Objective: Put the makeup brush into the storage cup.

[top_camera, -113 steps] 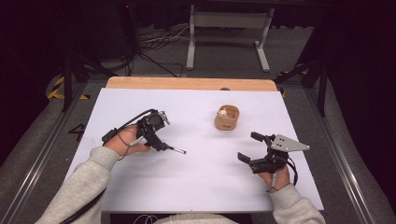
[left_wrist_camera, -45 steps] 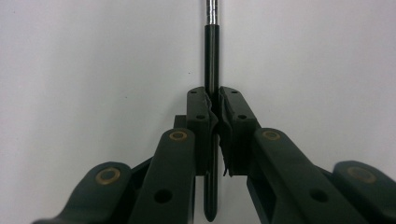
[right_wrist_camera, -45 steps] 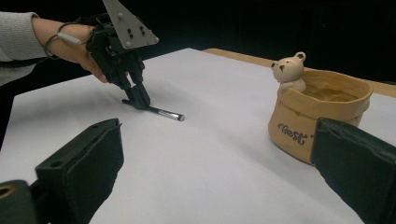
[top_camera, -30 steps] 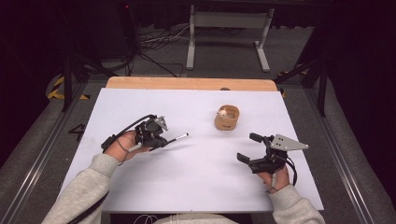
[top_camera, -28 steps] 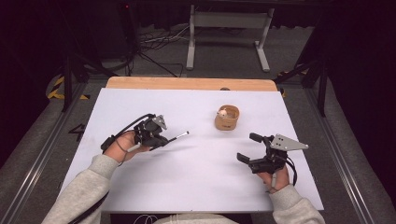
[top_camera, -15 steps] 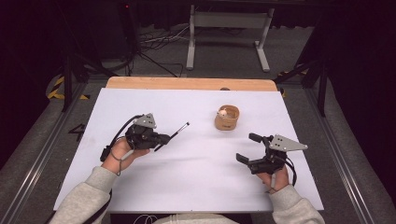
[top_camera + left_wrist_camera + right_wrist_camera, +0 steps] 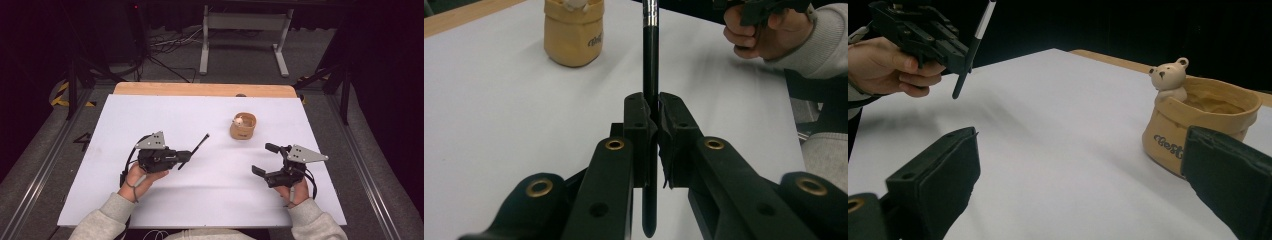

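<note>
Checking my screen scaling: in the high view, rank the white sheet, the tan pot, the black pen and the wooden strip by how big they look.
1. White sheet, far the largest.
2. Wooden strip, long but thin.
3. Tan pot and black pen: too alike to rank; the pen is longer, the pot bulkier.

The white table [image 7: 200, 120] is almost bare, so there is wide free room. One obstacle stands on it: a small tan pot [image 7: 243, 126] with a bear figure [image 7: 1169, 77] on its rim, toward the far right. Between the left gripper [image 7: 182, 157] and this pot the surface is open. The black pen [image 7: 197, 146] in the left gripper sticks out toward the pot and is raised above the table. The right gripper [image 7: 265, 159], near the front right, has its jaws wide apart, and the pot stands just beyond them.
</note>
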### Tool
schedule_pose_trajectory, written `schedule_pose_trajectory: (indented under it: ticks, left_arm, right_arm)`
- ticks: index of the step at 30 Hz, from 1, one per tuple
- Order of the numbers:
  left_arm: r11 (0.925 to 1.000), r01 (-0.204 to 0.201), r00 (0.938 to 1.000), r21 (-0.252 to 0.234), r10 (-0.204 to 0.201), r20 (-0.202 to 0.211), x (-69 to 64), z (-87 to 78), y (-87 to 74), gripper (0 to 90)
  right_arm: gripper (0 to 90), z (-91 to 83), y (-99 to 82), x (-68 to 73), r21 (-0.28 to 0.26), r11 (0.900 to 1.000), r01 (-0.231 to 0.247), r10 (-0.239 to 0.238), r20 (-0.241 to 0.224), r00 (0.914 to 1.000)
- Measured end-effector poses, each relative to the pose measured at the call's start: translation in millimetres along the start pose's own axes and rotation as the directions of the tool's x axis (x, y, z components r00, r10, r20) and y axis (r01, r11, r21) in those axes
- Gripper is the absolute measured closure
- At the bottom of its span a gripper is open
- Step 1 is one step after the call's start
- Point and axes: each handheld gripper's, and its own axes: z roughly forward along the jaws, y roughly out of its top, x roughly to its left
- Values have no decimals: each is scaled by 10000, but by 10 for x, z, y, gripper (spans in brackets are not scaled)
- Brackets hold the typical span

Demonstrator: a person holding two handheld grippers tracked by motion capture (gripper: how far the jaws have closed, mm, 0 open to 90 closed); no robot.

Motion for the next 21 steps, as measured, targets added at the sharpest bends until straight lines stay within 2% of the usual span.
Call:
schedule_pose_trajectory:
  ticks: [5,8,9,13,17,21]
  left_arm:
    - [9983,193,9996,-556,-205,-202,-59,44,-45,834]
    - [9950,165,9998,-990,-176,-101,-96,68,-78,834]
    - [9946,52,9999,-1037,-64,-104,-104,72,-83,834]
    - [9930,103,9999,-1180,-112,-73,-126,88,-96,834]
    - [9915,289,9996,-1271,-295,-32,-175,140,-127,834]
    - [9896,85,9999,-1436,-94,-57,-232,195,-143,834]
  right_arm:
    - [31,9,3,16,31,10000,88,-88,-35,10000]
    - [31,7,1,17,46,9999,100,-100,-82,9999]
    - [31,5,2,17,37,9999,114,-114,-84,9999]
    - [31,5,0,25,31,9999,152,-152,-148,9998]
    - [31,20,-8,31,80,9998,170,-168,-243,9996]
    - [40,50,11,74,104,9996,251,-247,-425,9988]
